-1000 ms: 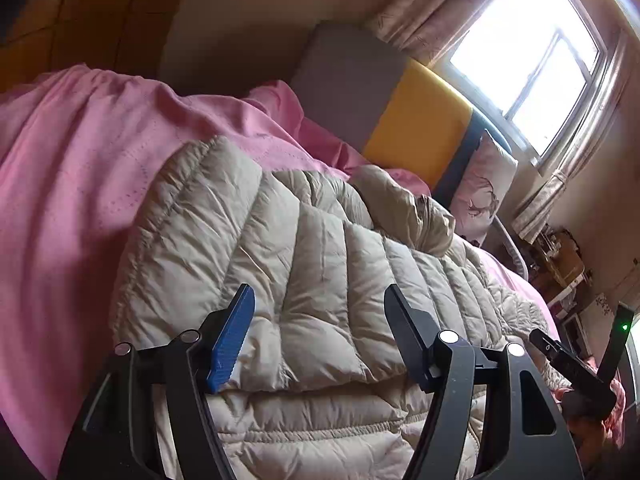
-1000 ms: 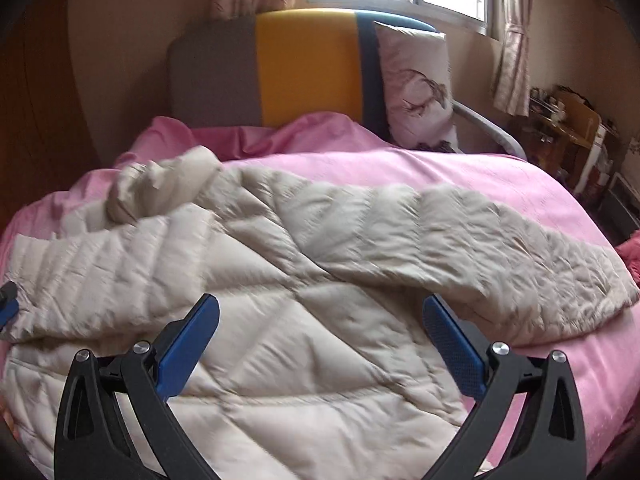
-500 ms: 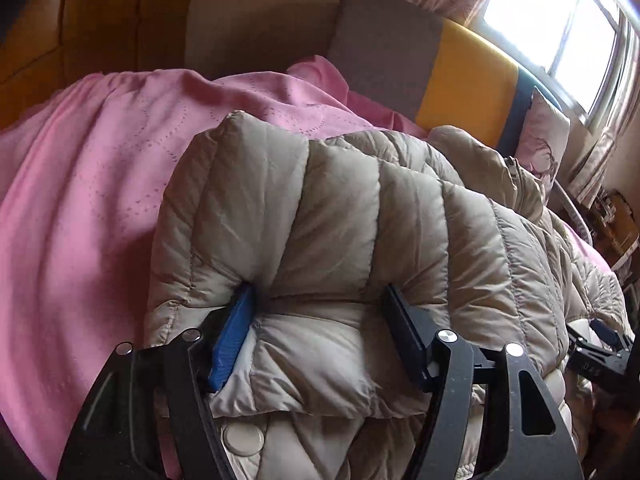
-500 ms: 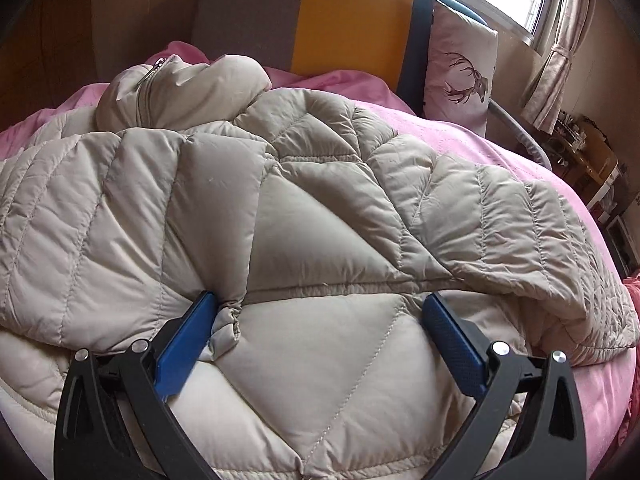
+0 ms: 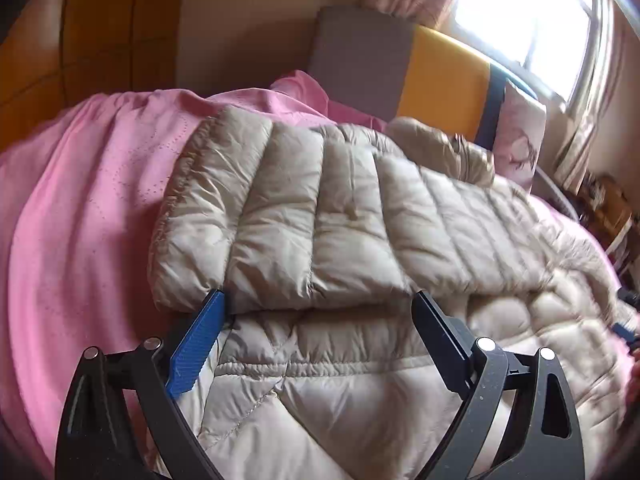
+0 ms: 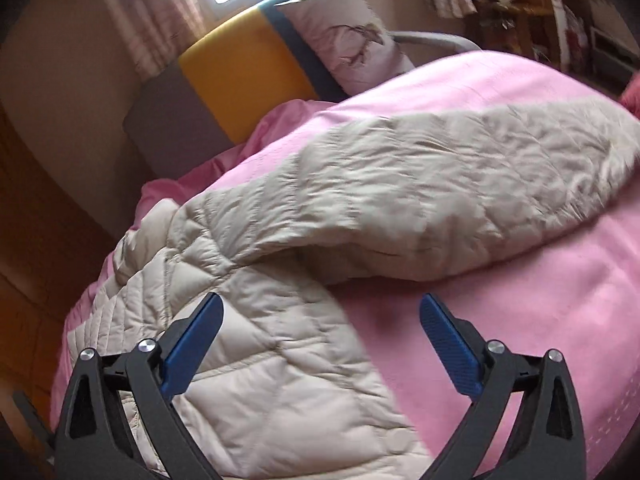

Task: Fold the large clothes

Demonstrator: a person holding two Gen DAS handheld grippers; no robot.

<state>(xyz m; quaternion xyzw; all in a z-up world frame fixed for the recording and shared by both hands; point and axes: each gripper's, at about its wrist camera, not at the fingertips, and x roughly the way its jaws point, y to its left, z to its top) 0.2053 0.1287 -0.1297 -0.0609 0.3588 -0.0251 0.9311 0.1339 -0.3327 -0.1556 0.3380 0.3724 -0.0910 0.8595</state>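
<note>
A beige quilted down jacket (image 5: 360,380) lies spread on a pink bedspread (image 5: 80,220). One sleeve (image 5: 320,220) is folded across the jacket's body, its edge just beyond my left gripper (image 5: 316,300). That gripper's jaws are opening, and the pads stand clear of the fabric beneath them. In the right wrist view the jacket's body (image 6: 260,360) fills the lower left, and the other sleeve (image 6: 460,184) stretches out to the right over the bedspread (image 6: 520,320). My right gripper (image 6: 320,300) hovers over the jacket's edge with its jaws wide and closing, gripping nothing.
A grey, yellow and blue headboard (image 5: 400,72) and a deer-print pillow (image 6: 352,36) stand at the bed's far end under a bright window (image 5: 520,12). Wooden panelling (image 5: 100,32) is on the left. Cluttered furniture (image 6: 532,4) stands beyond the bed at the right.
The left jaws pinched a bunched sleeve fold half a second ago; they have spread and the fold lies flat. The right gripper swung right and rolled, now over the other sleeve.
</note>
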